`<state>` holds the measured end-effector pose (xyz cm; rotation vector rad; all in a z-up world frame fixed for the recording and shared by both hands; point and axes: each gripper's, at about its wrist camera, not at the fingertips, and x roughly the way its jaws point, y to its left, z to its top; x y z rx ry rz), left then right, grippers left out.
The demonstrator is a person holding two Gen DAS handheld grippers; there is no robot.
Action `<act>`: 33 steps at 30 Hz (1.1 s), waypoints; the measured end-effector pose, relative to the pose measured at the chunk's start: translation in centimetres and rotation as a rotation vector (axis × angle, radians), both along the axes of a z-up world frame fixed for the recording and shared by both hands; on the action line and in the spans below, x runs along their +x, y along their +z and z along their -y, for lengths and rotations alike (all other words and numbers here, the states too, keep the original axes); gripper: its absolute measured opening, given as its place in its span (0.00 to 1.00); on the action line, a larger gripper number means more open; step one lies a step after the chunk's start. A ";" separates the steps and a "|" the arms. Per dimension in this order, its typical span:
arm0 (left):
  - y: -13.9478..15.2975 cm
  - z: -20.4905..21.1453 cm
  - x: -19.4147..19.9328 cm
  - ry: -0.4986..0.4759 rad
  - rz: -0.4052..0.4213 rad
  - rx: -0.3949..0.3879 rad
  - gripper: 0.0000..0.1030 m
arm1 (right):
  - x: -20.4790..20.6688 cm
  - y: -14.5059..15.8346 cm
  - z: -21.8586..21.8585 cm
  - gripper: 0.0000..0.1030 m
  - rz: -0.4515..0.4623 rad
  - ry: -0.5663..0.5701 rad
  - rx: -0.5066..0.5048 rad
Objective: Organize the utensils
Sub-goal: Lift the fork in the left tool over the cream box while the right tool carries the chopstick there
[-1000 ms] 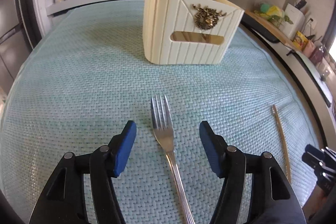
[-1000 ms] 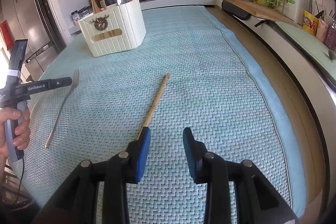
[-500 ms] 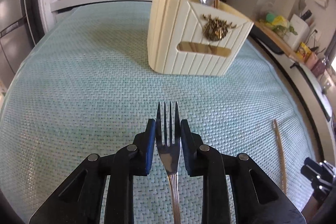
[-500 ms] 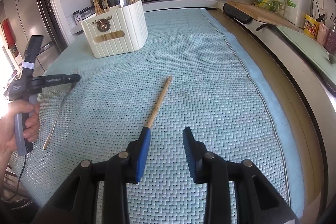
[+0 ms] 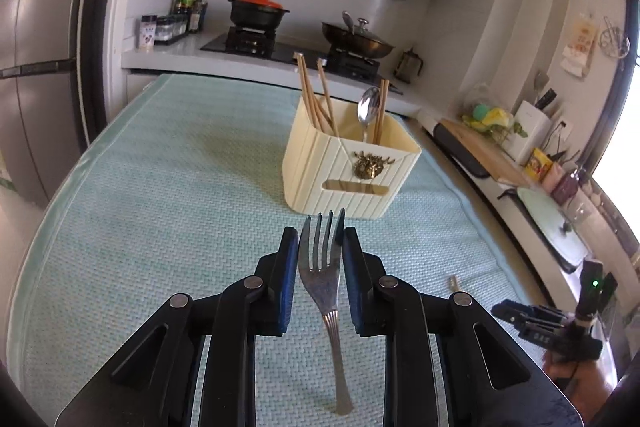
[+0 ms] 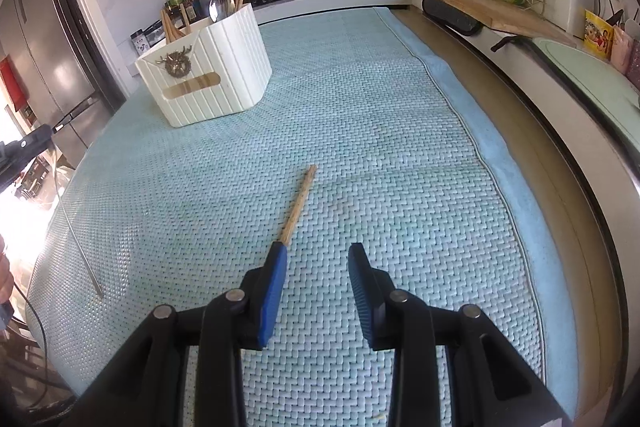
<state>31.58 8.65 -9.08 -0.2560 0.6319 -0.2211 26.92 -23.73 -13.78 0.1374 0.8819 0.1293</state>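
- The left gripper (image 5: 321, 247) has its fingers closed narrow on the head of a fork (image 5: 322, 279), tines forward, handle hanging down toward the pale green mat (image 5: 160, 187) on the desk
- Beyond the fork tines stands the cream utensil holder (image 5: 348, 167), holding chopsticks (image 5: 316, 95) and a spoon (image 5: 368, 107)
- The right gripper (image 6: 316, 267) hovers over the mat with fingers spread wide, gripping nothing
- A single chopstick (image 6: 298, 205) lies flat on the mat, its near end just beside the right gripper's left finger (image 6: 274, 283)
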 end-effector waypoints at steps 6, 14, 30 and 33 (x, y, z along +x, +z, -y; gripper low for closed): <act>0.0 0.2 -1.2 0.002 0.019 -0.021 0.20 | 3.2 -1.2 -1.3 0.32 -0.076 -0.006 0.026; 0.4 0.5 -1.6 -0.010 0.043 -0.012 0.20 | 5.6 -2.7 -5.7 0.08 -0.134 0.008 -0.112; 0.7 1.6 -1.6 -0.048 0.046 0.010 0.02 | 0.3 4.8 -3.8 0.06 0.068 0.022 -0.018; 0.9 1.6 -1.8 -0.048 0.052 0.003 0.01 | 0.4 5.6 -3.0 0.06 0.093 0.027 -0.002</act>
